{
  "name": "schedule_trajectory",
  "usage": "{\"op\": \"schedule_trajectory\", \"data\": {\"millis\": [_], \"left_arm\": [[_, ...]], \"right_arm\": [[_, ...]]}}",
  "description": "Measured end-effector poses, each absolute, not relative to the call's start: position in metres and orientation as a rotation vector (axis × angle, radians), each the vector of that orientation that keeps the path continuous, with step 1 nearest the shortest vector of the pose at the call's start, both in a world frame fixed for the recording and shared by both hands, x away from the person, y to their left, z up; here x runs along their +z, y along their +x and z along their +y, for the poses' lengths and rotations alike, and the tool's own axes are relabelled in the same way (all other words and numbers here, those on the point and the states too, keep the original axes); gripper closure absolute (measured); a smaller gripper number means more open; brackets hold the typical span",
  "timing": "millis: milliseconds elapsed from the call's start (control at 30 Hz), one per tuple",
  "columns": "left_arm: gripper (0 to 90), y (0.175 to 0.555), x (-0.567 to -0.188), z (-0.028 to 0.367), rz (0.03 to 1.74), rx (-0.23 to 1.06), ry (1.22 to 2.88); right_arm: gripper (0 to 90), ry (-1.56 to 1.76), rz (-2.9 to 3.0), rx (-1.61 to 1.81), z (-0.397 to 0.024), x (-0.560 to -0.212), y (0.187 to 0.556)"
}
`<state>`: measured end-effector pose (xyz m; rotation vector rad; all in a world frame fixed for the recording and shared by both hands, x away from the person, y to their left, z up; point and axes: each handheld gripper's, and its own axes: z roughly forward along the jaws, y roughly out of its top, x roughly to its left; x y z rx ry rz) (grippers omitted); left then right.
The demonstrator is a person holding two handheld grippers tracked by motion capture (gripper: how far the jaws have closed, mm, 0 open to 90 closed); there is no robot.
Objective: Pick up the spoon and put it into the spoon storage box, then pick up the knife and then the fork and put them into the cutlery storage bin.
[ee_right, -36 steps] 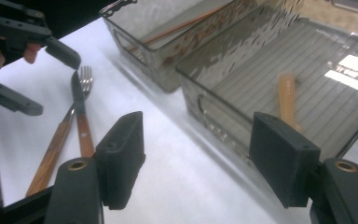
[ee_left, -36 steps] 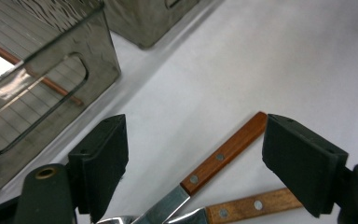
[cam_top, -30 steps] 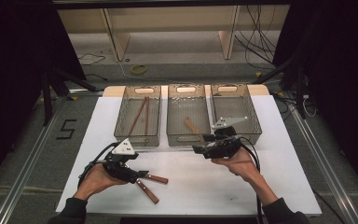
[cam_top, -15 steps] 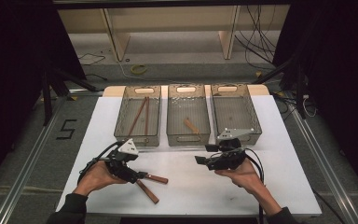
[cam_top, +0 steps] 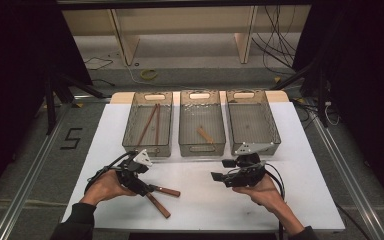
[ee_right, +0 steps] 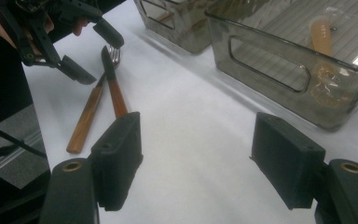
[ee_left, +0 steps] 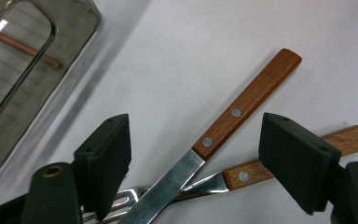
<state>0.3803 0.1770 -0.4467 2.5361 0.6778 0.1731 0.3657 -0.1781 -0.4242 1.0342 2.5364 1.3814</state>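
Note:
A wood-handled knife lies across a wood-handled fork on the white table, near its front left. My left gripper is open, and its two jaws stand on either side of the knife blade and the fork neck without touching them. In the high view the left gripper sits low over the metal ends, with both handles sticking out to the right. My right gripper is open and has nothing between its jaws. It hovers over bare table in front of the middle bin and points left.
Three clear bins stand in a row at the back. The left bin holds two long brown sticks. The middle bin holds a short wooden piece. The right bin looks empty. The right gripper view also shows the left gripper farther off.
The right hand has drawn back from the bins toward the table's front and sunk lower. The left hand has stayed over the knife and fork.

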Motion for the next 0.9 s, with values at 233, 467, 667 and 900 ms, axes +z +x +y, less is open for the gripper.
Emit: {"op": "schedule_trajectory", "data": {"millis": [233,467,667,900], "left_arm": [[27.6,0.383,-0.447,0.173,0.667,0.171,2.587],[30.0,0.386,-0.449,0.167,0.648,0.163,2.629],[33.5,0.388,-0.452,0.161,0.613,0.156,2.654],[40.5,0.388,-0.457,0.156,0.557,0.127,2.7]], "right_arm": [[33.7,1.034,2.541,1.385,-0.179,-0.426,0.362],[33.6,1.037,2.544,1.389,-0.181,-0.426,0.359],[33.6,1.037,2.546,1.389,-0.183,-0.428,0.36],[33.6,1.035,2.561,1.38,-0.181,-0.428,0.36]]}}
